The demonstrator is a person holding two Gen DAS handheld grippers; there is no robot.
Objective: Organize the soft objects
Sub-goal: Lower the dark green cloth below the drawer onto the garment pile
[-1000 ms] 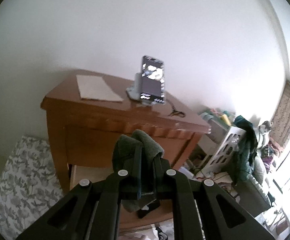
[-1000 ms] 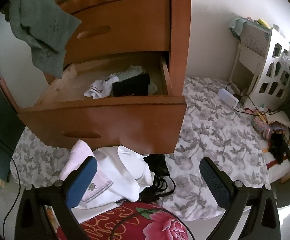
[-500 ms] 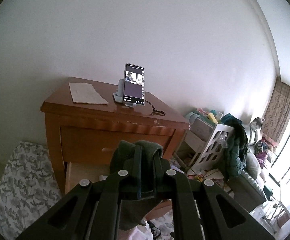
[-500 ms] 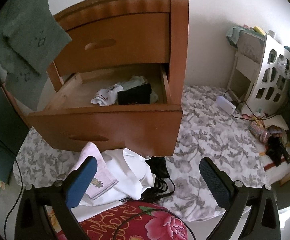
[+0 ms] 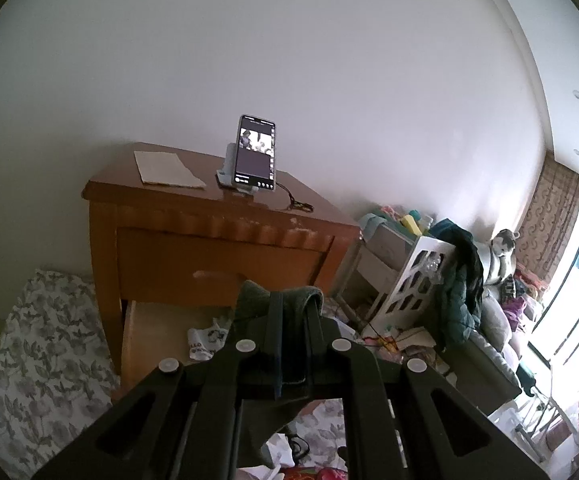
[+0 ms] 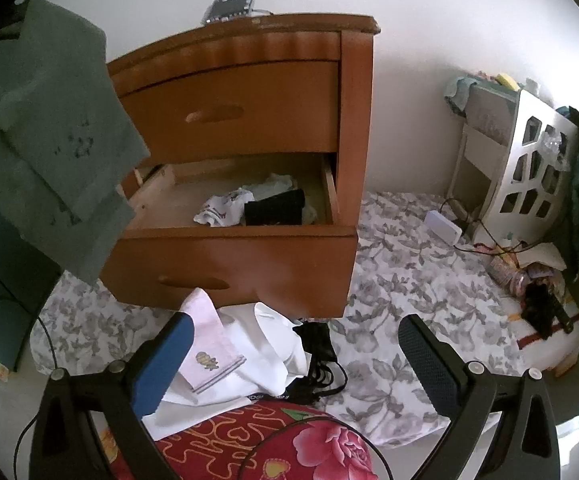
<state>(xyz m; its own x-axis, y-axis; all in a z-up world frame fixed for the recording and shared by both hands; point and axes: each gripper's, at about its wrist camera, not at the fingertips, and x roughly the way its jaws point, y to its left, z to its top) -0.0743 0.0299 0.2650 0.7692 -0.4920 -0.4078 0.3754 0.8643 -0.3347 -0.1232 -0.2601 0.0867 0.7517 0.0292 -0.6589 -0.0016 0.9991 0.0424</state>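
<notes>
My left gripper (image 5: 292,300) is shut on a grey-green cloth (image 5: 257,304), held up in the air in front of the wooden nightstand (image 5: 225,256). The same cloth (image 6: 57,136) hangs at the left of the right wrist view, above the floor. The nightstand's lower drawer (image 6: 233,256) is pulled open and holds a white printed garment (image 6: 221,210), a black item (image 6: 275,210) and a pale cloth (image 6: 275,184). My right gripper (image 6: 293,344) is open and empty above a pile of pink (image 6: 205,344) and white (image 6: 265,356) clothes.
A phone on a stand (image 5: 254,156) and a folded paper (image 5: 165,168) sit on the nightstand top. A floral sheet (image 6: 417,292) covers the floor. A red floral cushion (image 6: 273,440) lies below me. A white shelf unit (image 6: 525,176) and clutter stand at right.
My left gripper has drawn back and risen with the cloth; the nightstand looks farther off. The right gripper has also pulled back slightly; the cloth hangs larger at its left.
</notes>
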